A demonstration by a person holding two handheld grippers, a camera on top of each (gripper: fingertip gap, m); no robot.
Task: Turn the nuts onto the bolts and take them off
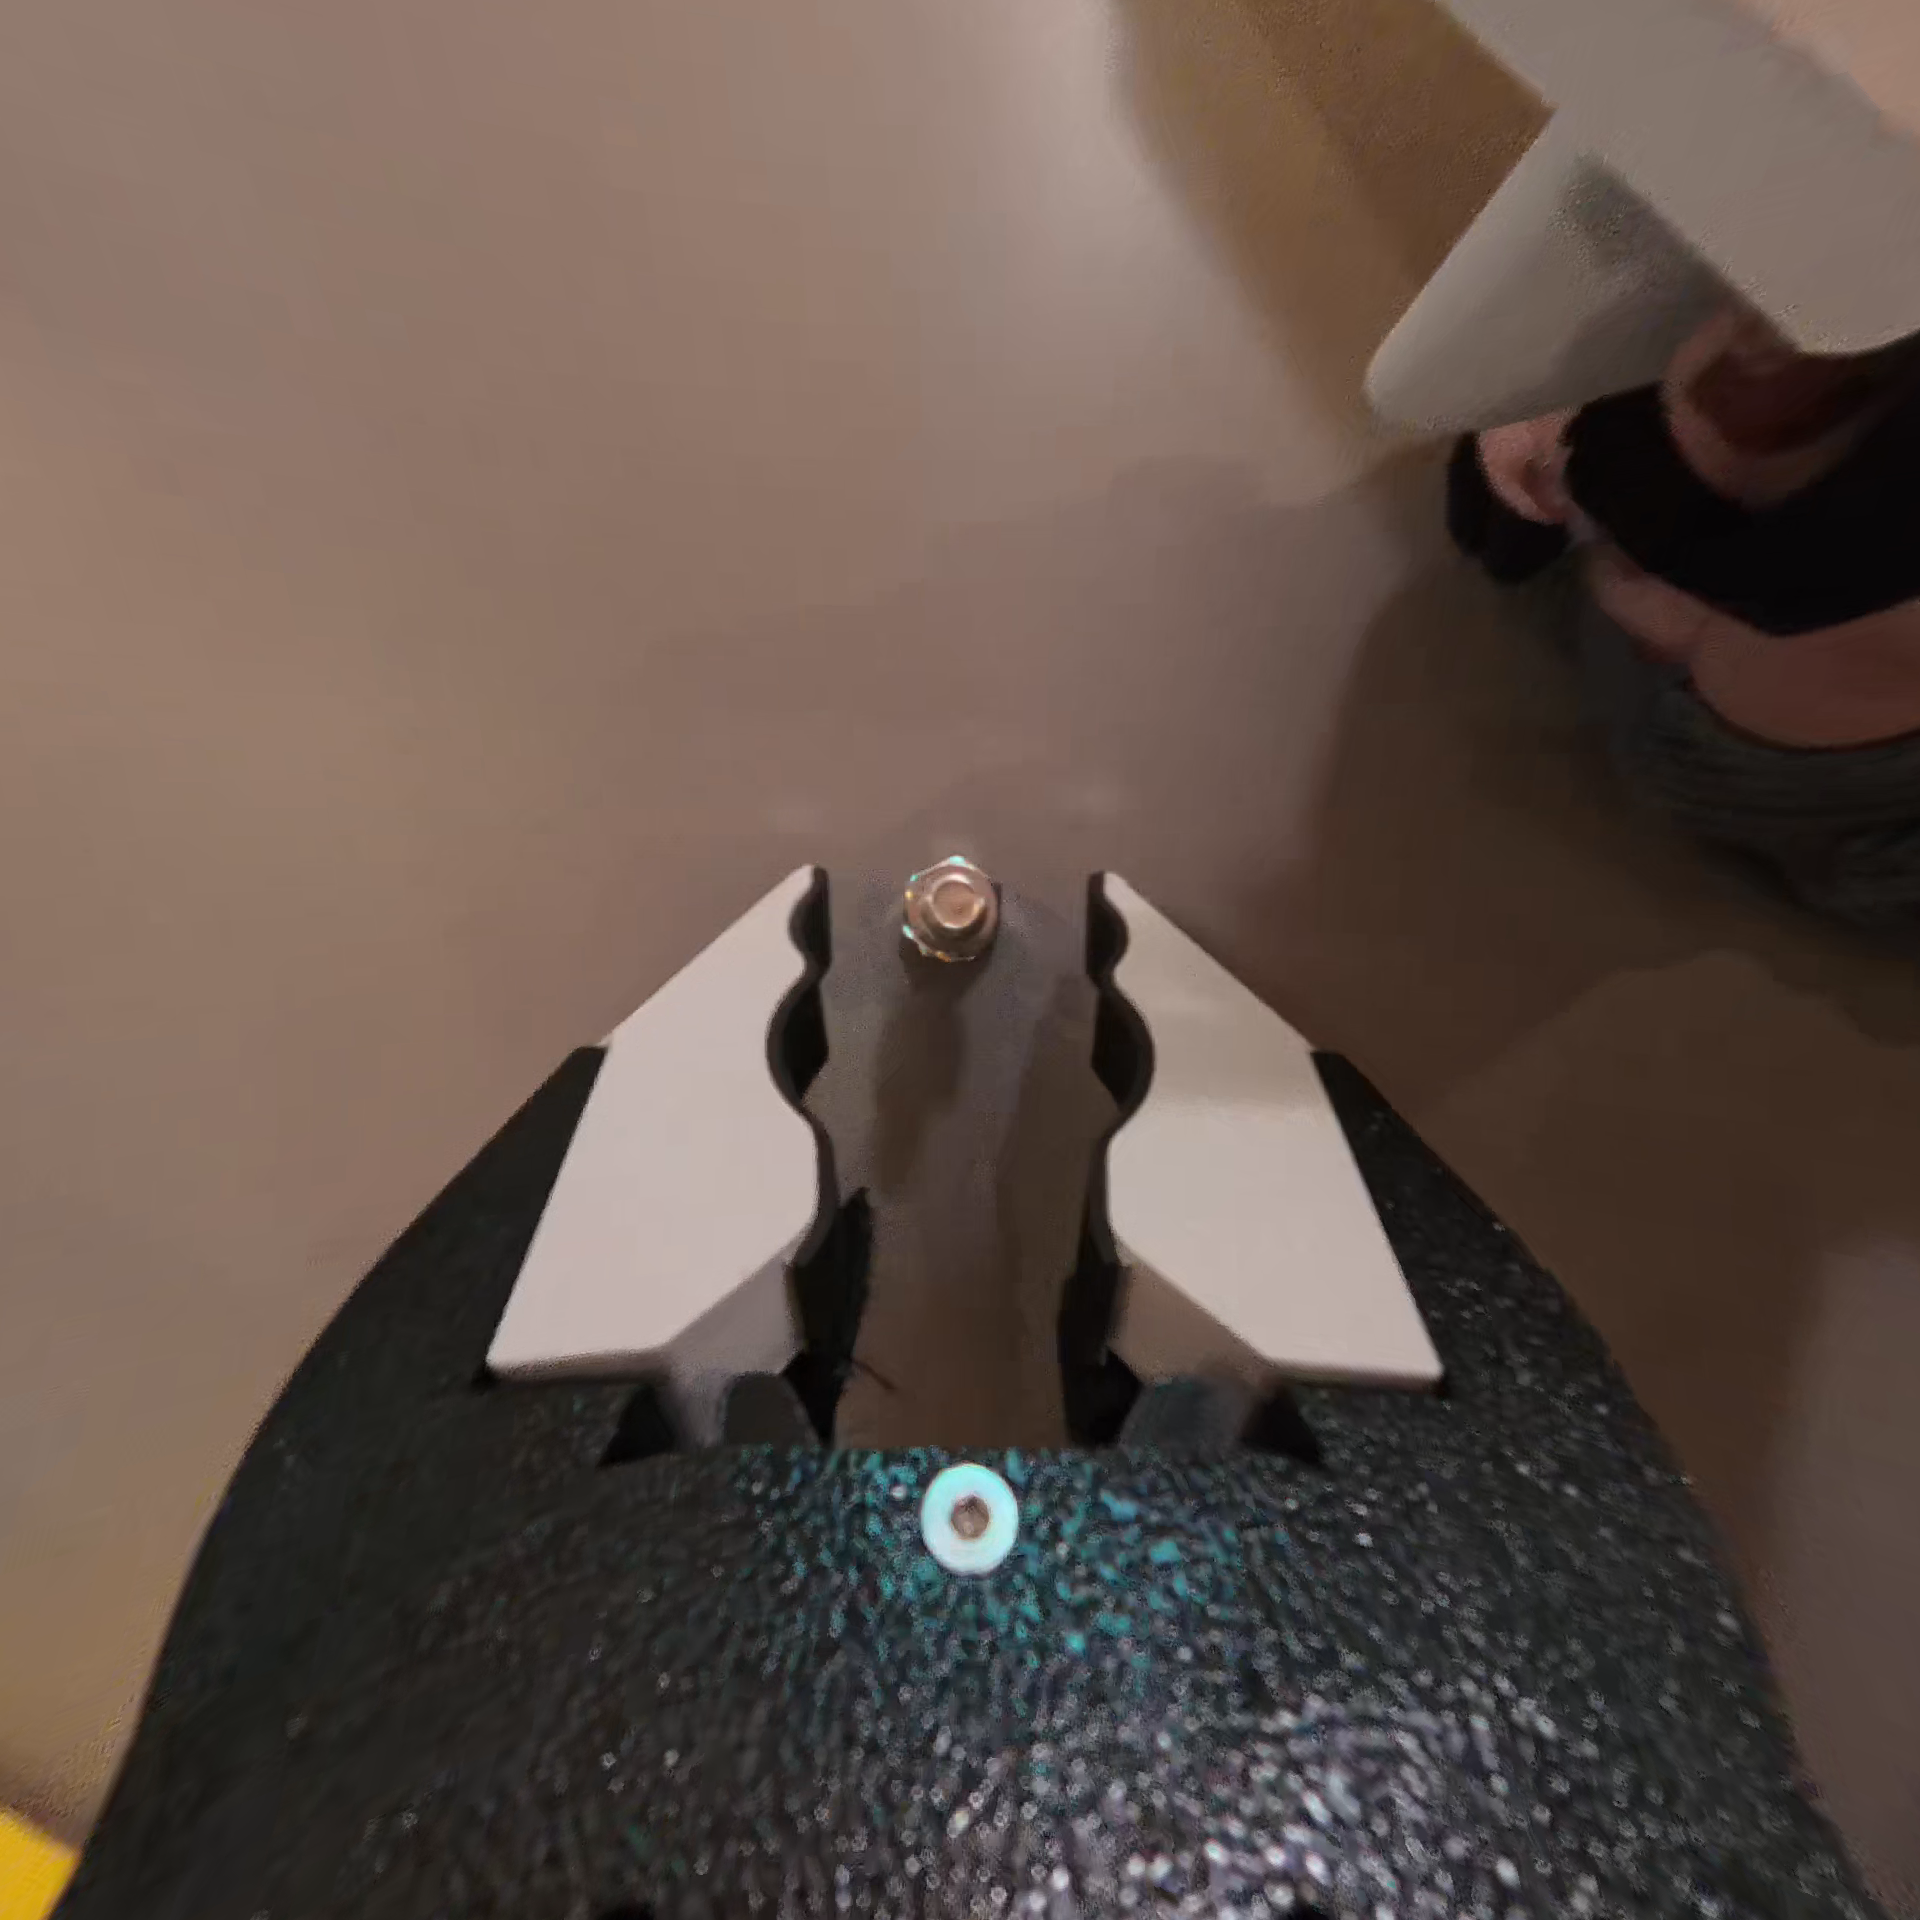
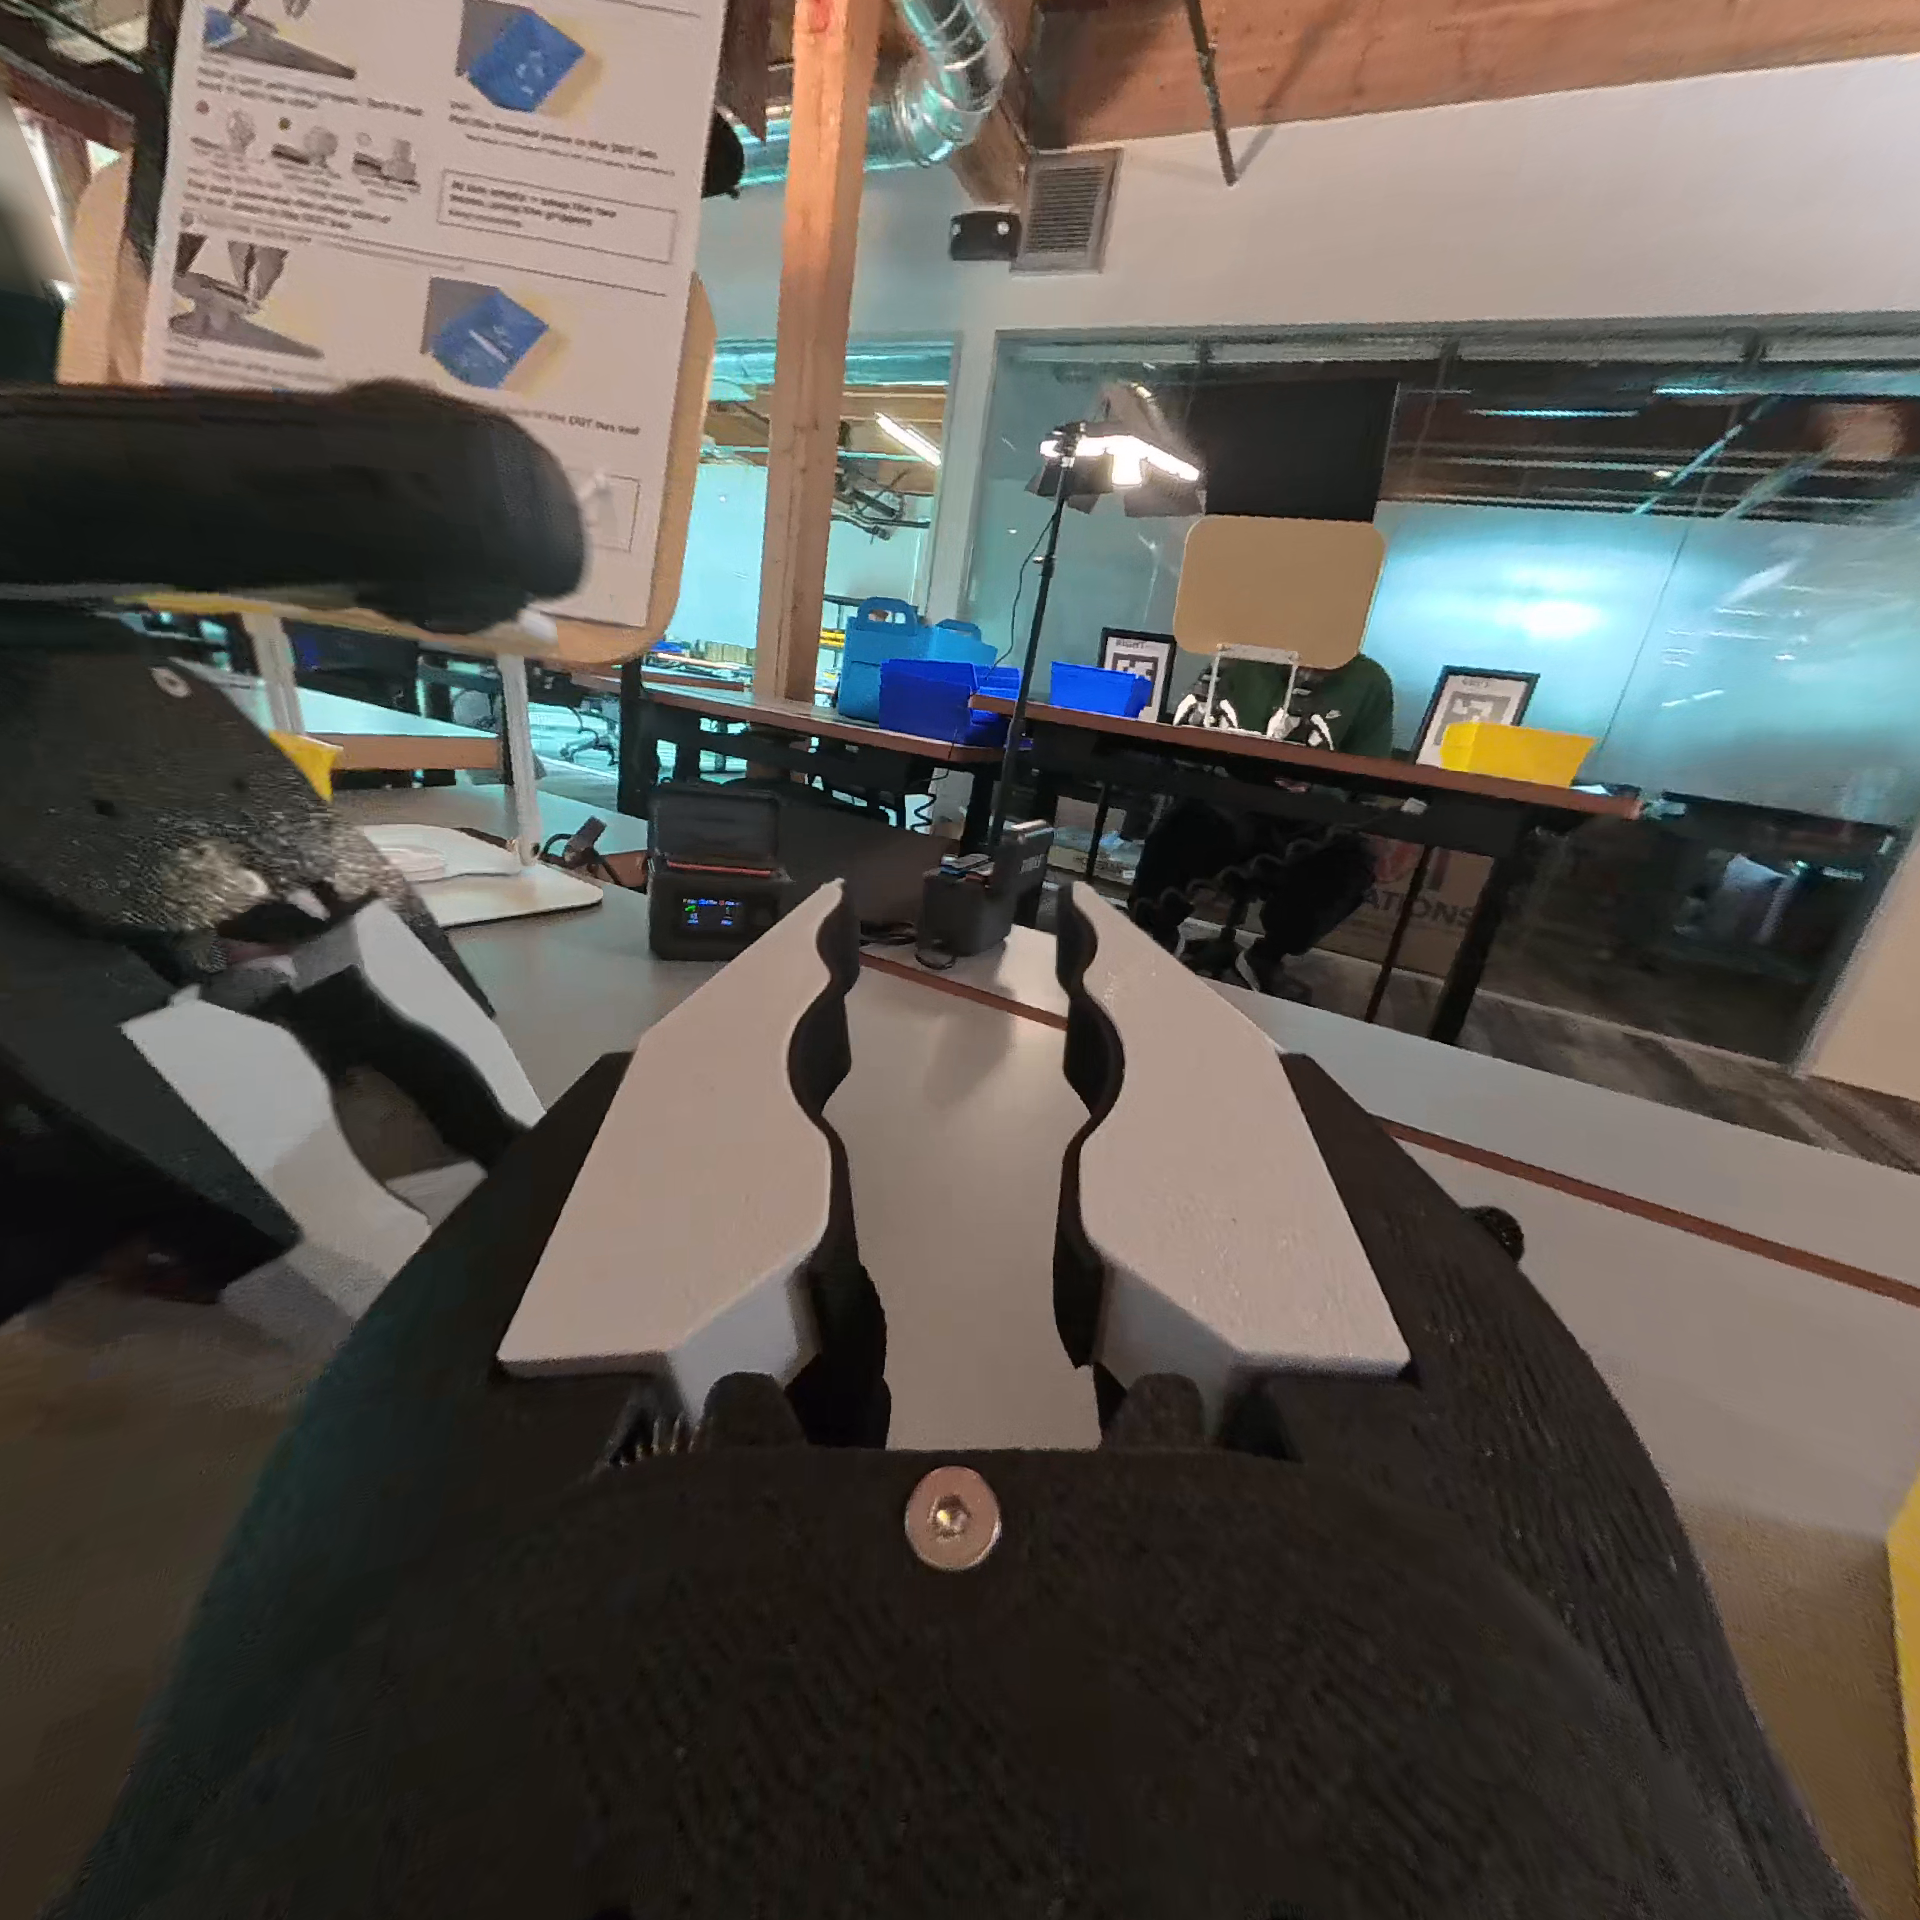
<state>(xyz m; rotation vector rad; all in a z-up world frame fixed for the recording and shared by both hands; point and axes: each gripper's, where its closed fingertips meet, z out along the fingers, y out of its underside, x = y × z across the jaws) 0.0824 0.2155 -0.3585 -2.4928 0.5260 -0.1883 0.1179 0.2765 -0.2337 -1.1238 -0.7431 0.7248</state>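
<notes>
In the left wrist view a steel bolt with a nut on it (image 1: pixel 949 918) stands upright on the beige table (image 1: pixel 520 520), seen from straight above. My left gripper (image 1: pixel 956 883) points down over it, open, with the bolt between the white fingertips and touching neither. My right gripper (image 2: pixel 954 914) is open and empty, held level above the table and looking out across the room. The left gripper also shows in the right wrist view (image 2: pixel 260 1039) at the left, angled down. One white finger of the right gripper (image 1: pixel 1621 239) crosses the top right of the left wrist view.
A person's hand in a black fingerless glove (image 1: pixel 1714 540) holds the right gripper. A yellow bin corner (image 1: pixel 26 1860) sits at the lower left. Farther off are a black case (image 2: pixel 715 868), a stand with an instruction sheet (image 2: pixel 436 208), a lamp tripod (image 2: pixel 1023 727) and a seated person at a table (image 2: pixel 1309 717). Spacing between my two grippers at the tips: around 15 cm.
</notes>
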